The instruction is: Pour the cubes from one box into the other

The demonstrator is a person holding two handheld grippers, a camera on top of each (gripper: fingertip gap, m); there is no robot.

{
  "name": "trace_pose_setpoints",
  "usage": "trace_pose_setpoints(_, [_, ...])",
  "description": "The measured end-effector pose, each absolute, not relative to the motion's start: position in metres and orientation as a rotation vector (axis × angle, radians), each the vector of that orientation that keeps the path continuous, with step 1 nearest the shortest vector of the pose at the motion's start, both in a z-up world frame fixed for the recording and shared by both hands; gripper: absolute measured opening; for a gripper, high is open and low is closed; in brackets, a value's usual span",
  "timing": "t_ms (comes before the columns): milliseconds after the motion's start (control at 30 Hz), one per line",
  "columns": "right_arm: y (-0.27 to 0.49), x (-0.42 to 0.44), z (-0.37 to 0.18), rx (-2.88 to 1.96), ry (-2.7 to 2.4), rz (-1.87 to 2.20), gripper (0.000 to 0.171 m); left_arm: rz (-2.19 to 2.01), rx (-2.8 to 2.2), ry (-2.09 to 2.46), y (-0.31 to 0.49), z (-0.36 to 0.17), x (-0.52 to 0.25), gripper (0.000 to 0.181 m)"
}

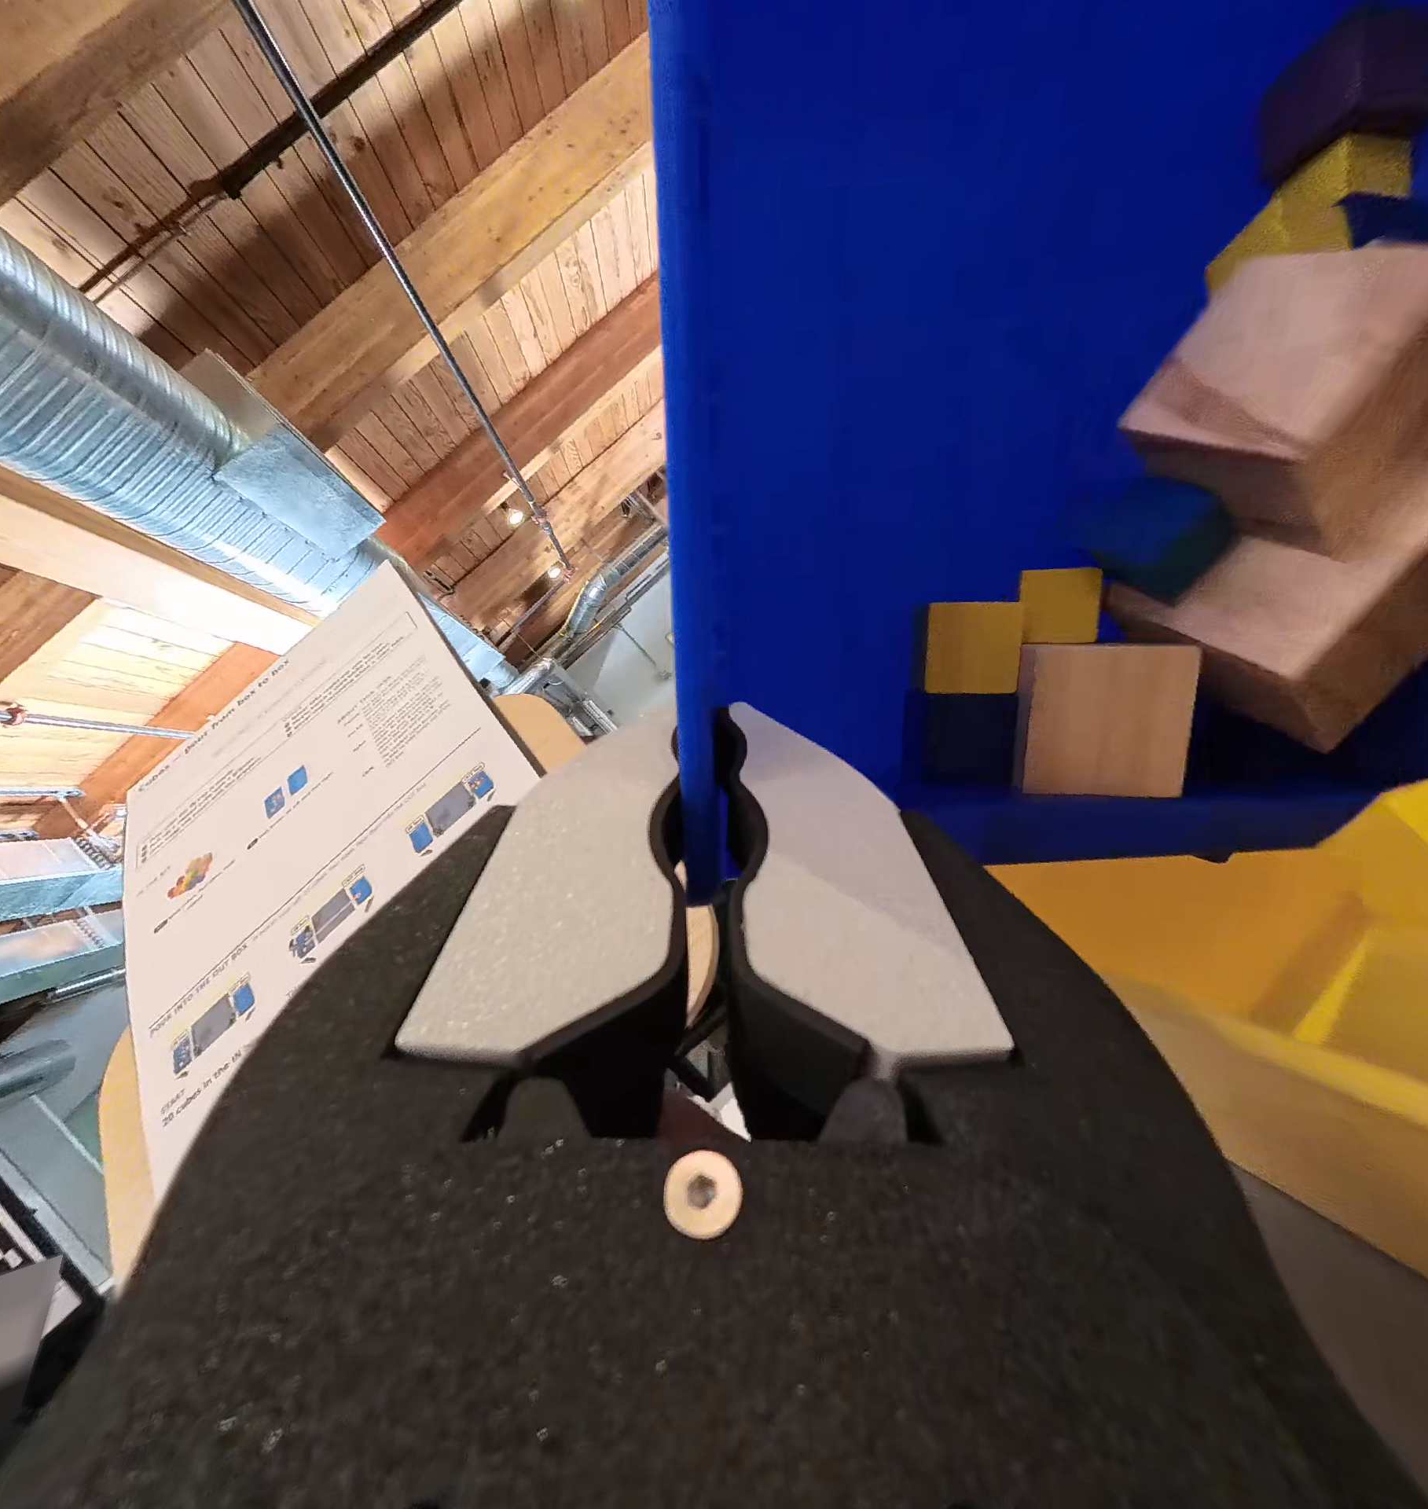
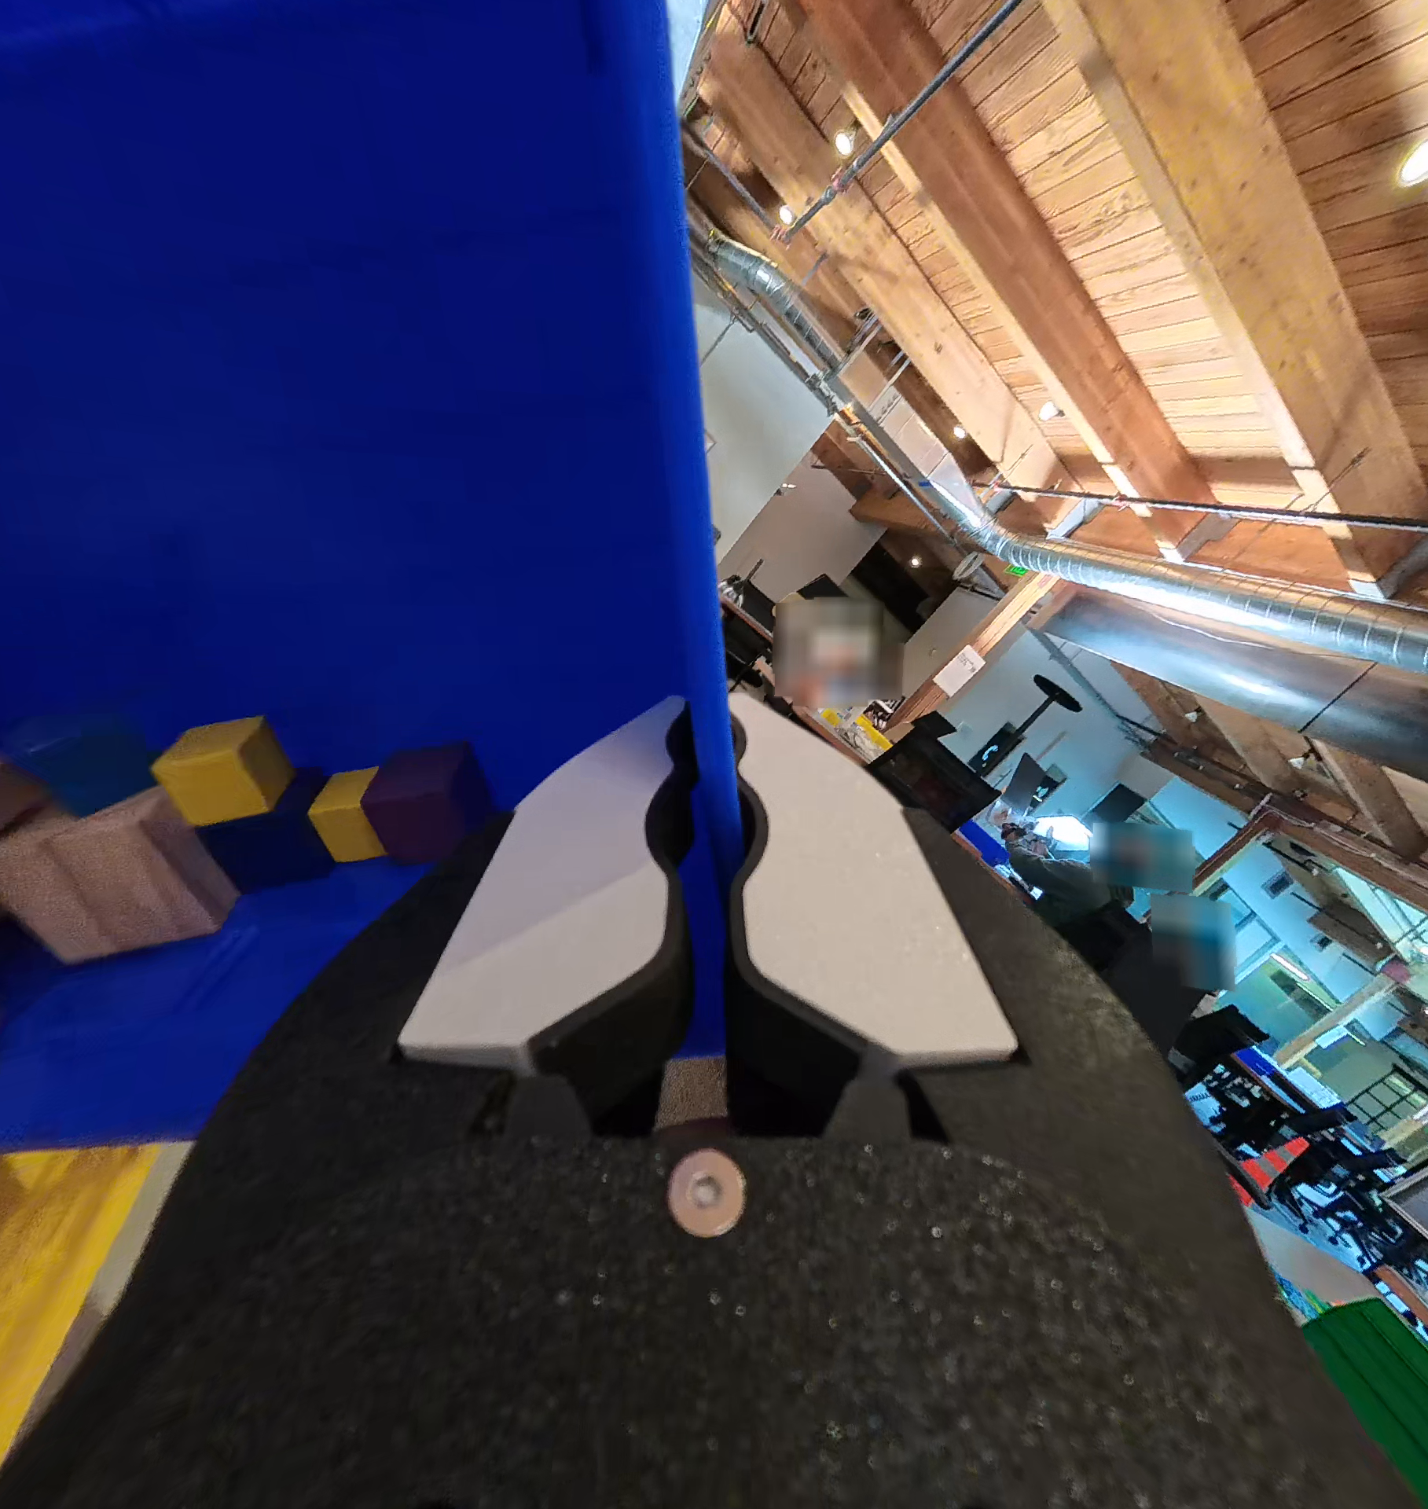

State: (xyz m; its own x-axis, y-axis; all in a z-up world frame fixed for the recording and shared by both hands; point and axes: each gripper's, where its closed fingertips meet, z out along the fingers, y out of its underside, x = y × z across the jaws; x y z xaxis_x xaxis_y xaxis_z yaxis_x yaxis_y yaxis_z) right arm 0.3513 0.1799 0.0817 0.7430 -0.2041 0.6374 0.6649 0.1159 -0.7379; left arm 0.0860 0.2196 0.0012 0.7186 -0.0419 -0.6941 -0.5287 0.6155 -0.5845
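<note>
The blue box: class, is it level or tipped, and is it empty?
Tipped and not empty: the blue box is tilted, and cubes tumble inside toward the yellow box below.

Black grainy claw (image 1: 702,804), grey fingers (image 1: 563,898), silver screw (image 1: 702,1196)

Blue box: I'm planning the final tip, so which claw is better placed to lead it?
Probably neither: the left claw and right claw each clamp a blue box wall, cubes sliding toward the yellow box.
</note>
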Motion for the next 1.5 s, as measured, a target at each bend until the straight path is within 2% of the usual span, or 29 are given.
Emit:
trace_pose_setpoints(500, [0.17,0.354,0.096,-1.196,-0.4,-0.684,0.004,0.357,-0.807,0.696,0.216,0.018,0.089,0.002])
trace_pose_setpoints(833, [0.14,0.347,0.177,-1.079,-0.382,-0.7,0.004,0.36,-0.723,0.609,0.197,0.089,0.087,0.002])
trace_pose_setpoints(1067, [0.144,0.258,0.226,-1.267,-0.572,-0.604,0.003,0.275,-0.918,0.58,0.161,0.119,0.001,0.003])
trace_pose_setpoints(1167, [0.166,0.183,0.201,-1.51,-0.753,-0.523,0.003,0.217,-1.142,0.571,0.14,0.094,-0.071,0.003])
trace_pose_setpoints(1500, [0.214,-0.143,0.028,-1.908,-1.487,-0.183,0.003,0.126,-1.953,0.391,0.042,-0.04,-0.345,0.003])
